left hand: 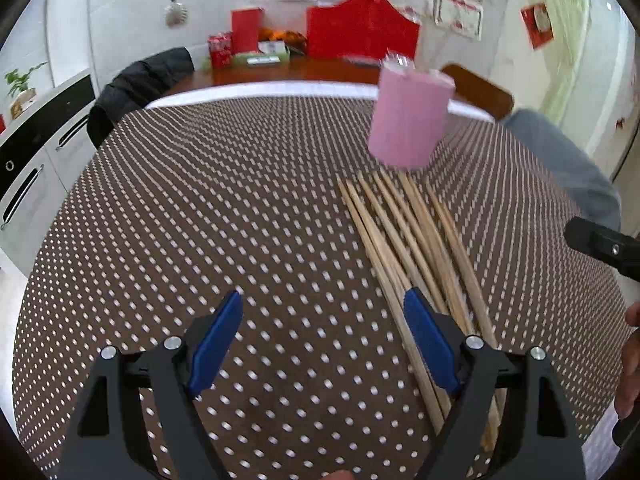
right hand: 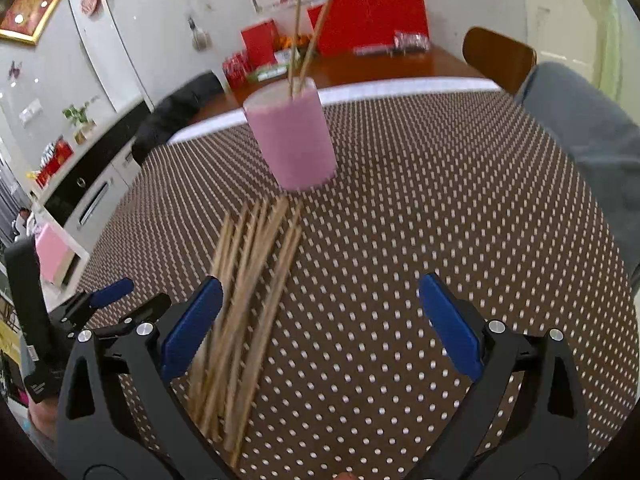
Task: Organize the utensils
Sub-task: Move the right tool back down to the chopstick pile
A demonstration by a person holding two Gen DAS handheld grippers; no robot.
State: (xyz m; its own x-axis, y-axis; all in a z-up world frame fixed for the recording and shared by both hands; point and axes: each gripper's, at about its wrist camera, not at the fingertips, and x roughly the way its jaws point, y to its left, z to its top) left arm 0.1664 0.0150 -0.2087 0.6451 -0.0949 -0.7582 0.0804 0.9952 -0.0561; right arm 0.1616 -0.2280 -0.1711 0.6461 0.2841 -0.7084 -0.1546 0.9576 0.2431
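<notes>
With both the left gripper (left hand: 323,338) and right gripper (right hand: 320,322) spread wide and empty, best to close on one chopstick from the loose chopsticks (right hand: 248,300) at lower centre, then lift toward the pink cup (right hand: 292,140) above them.

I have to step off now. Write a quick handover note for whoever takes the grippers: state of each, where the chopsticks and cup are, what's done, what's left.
Left gripper: open, empty, low over the tablecloth, with the loose chopsticks at its right finger.
Right gripper: open, empty, with the pile at its left finger.
Pink cup: upright on the cloth, just beyond the pile's far ends.
Done: two chopsticks stand in the cup.
Left: the rest of the pile lies flat on the cloth; pick them up and stand them in the cup. The exact count is blurred, roughly eight or so.
</notes>
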